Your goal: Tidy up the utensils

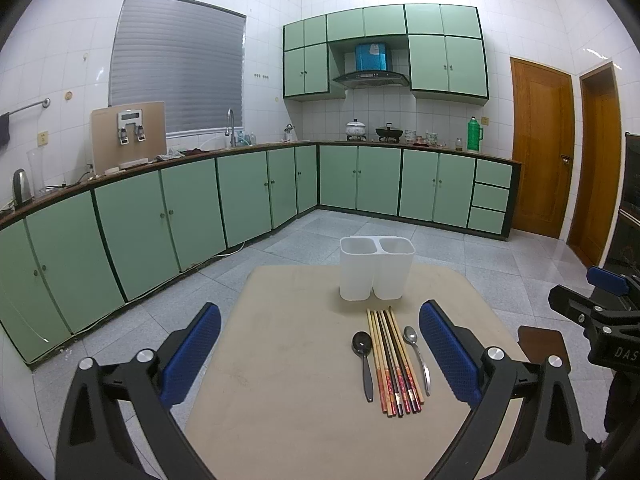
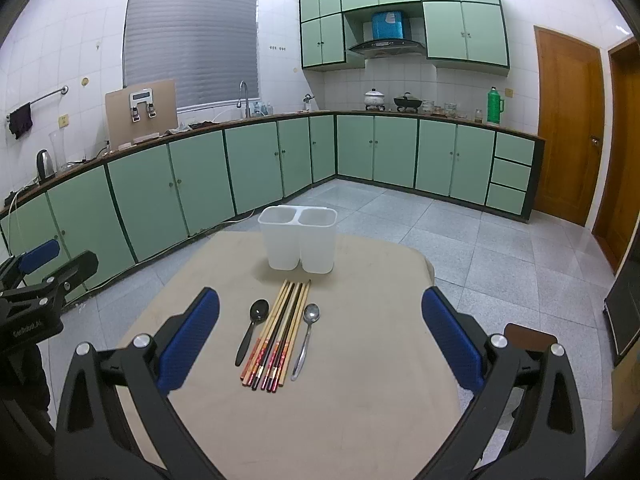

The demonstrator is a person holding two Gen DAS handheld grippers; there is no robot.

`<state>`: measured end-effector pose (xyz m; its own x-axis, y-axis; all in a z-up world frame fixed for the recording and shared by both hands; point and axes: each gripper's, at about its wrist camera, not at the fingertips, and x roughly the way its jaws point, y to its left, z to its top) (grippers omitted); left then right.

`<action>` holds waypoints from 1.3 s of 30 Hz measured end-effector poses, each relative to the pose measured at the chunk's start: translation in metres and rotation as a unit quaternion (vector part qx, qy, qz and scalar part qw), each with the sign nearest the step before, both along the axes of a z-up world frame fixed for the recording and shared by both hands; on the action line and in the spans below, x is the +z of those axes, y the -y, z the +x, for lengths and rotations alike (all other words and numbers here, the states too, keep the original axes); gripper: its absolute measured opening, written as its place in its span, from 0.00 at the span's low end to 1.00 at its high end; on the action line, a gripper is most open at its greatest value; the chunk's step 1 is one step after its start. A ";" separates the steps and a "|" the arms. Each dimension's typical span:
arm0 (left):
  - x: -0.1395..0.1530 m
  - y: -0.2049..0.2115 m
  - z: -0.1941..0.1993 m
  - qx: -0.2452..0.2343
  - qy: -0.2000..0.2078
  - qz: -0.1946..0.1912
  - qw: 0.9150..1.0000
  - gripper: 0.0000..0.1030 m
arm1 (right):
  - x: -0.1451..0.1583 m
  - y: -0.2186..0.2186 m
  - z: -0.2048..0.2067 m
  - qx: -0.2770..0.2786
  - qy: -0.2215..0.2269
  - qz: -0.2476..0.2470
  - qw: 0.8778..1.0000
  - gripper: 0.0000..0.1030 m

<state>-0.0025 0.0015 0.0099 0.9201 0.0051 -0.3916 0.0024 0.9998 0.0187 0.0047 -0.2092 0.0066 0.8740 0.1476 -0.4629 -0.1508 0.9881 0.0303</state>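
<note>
Left claw [image 1: 320,354] spread to full width, nothing between pads; hovering above near edge of table [image 1: 280,420]. Right claw [image 2: 320,344] likewise wide open and empty, angled down toward the utensils.

On the beige table, near its middle: bundle of chopsticks [image 1: 394,360] lying flat, side by side and touching. Black spoon [image 1: 363,358] just beside bundle on its left, metal spoon [image 1: 418,356] just beside on its right. White two-compartment holder [image 1: 376,268] upright beyond them, both compartments apparently empty.

Long axes: all utensils roughly parallel, running from near edge toward holder. Spoon bowls at far end, handles toward claws. Patterned thick ends of chopsticks near, plain tips pointing at holder.

Handling, judged: chopsticks light, stiff, thin, likely to roll or scatter if pinched off-centre; best taken across the bundle at mid-length. Metal spoon smooth, probably slippery; grip on handle shaft, not bowl. Black spoon probably plastic and light; grip mid-handle. All lie low on the surface, so pads must come down close to the tabletop. Holder light, may tip if knocked.
</note>
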 end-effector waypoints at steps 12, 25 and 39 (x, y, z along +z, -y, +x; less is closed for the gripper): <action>-0.004 0.000 -0.001 -0.001 0.000 0.000 1.000 0.94 | 0.000 0.001 0.000 0.000 0.001 0.000 1.000 0.95; -0.004 -0.001 0.000 -0.001 -0.001 0.002 1.000 0.94 | 0.000 0.001 0.000 -0.001 0.000 0.002 1.000 0.95; -0.005 -0.001 0.000 -0.001 -0.001 0.003 1.000 0.94 | -0.002 0.005 0.004 -0.003 -0.002 0.003 1.000 0.95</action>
<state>-0.0024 0.0029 0.0047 0.9194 0.0063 -0.3933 0.0038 0.9997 0.0251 0.0082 -0.2138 0.0050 0.8726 0.1462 -0.4660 -0.1454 0.9886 0.0379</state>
